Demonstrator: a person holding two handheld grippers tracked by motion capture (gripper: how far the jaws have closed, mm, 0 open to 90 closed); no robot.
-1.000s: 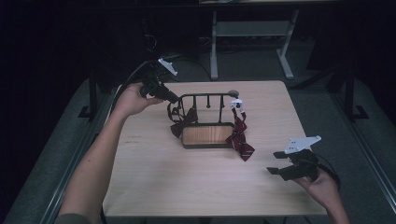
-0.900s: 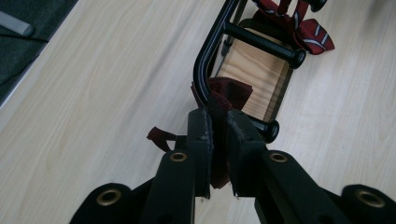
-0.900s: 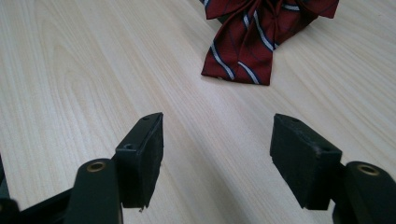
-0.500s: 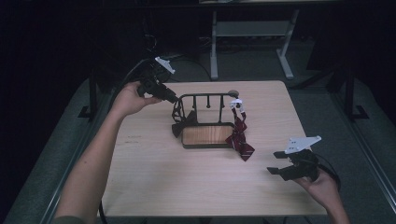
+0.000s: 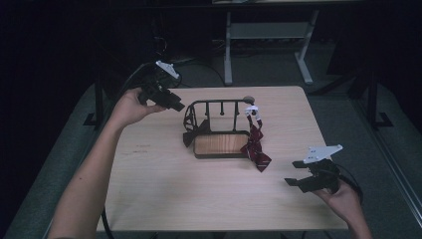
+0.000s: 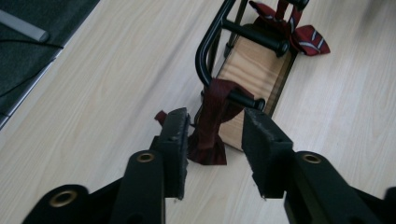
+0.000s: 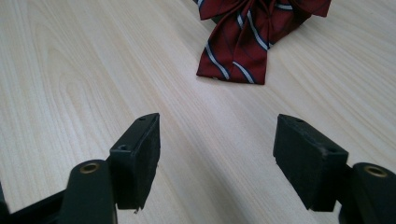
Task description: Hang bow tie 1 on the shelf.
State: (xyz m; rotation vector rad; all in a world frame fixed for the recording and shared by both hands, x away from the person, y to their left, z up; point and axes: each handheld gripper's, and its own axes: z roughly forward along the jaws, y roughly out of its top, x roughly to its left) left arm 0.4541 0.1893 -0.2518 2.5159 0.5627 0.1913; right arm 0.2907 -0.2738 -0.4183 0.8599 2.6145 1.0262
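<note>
My left tongs (image 6: 215,140) hang with jaws parted, empty, just short of the dark red tie (image 6: 212,123) draped over the black metal rack (image 5: 219,107) on the pale wooden worktop (image 5: 164,189). My right tongs (image 7: 217,154) gape wide above the worktop, near the striped red bow tie (image 7: 243,42).

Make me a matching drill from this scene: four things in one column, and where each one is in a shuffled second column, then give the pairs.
Things
1. dark red bow tie
2. striped bow tie
3. left gripper
4. right gripper

Places
A. over the table's near right corner, open over bare wood
B. hanging from the peg at the black rack's left end
C. near the rack's left end, open
D. hanging at the rack's right end, its tip on the table

Pairs: 1-B, 2-D, 3-C, 4-A
</note>
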